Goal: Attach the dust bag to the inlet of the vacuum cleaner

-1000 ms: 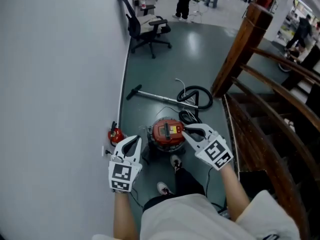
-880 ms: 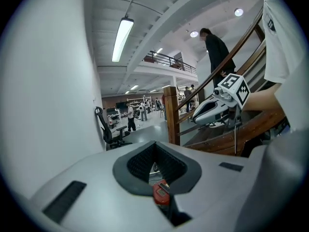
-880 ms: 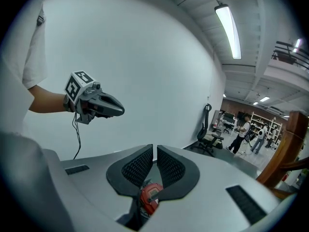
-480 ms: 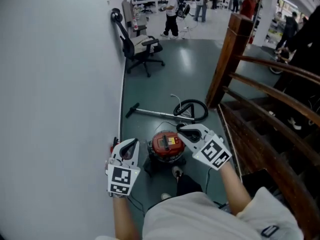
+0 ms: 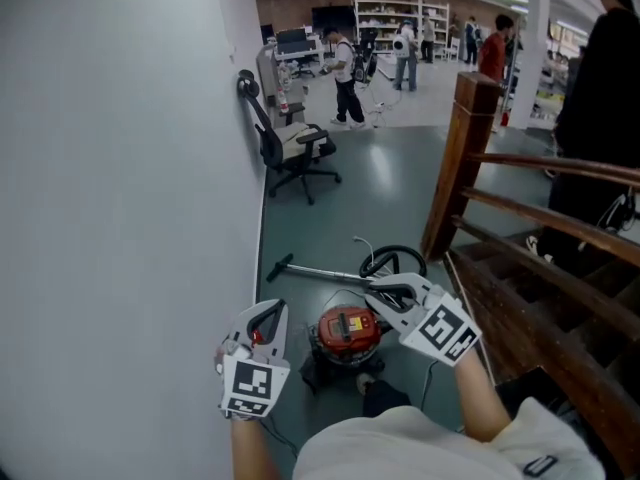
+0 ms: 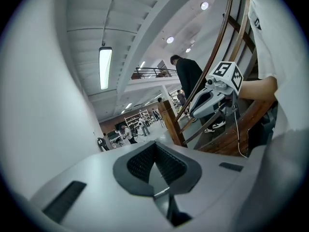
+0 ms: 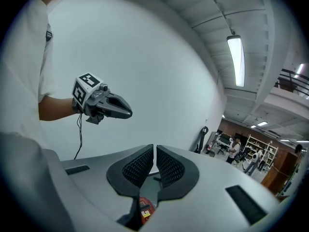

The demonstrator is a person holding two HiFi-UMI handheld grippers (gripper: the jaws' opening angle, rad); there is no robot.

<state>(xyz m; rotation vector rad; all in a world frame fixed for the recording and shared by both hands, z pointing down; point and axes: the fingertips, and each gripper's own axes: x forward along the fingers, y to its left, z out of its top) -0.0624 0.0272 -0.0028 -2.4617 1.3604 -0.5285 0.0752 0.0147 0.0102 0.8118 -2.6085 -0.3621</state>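
- I am holding my left gripper [image 5: 270, 313] and right gripper [image 5: 374, 286] with jaws closed on nothing, one hovering at each side above the machine, probably because no step is under way.
- The vacuum cleaner [image 5: 345, 330] is sitting on the floor between them, at six o'clock in the head view.
- Its hose [image 5: 393, 260] is coiling at its one o'clock.
- The dust bag and inlet are escaping me, too small to make out.
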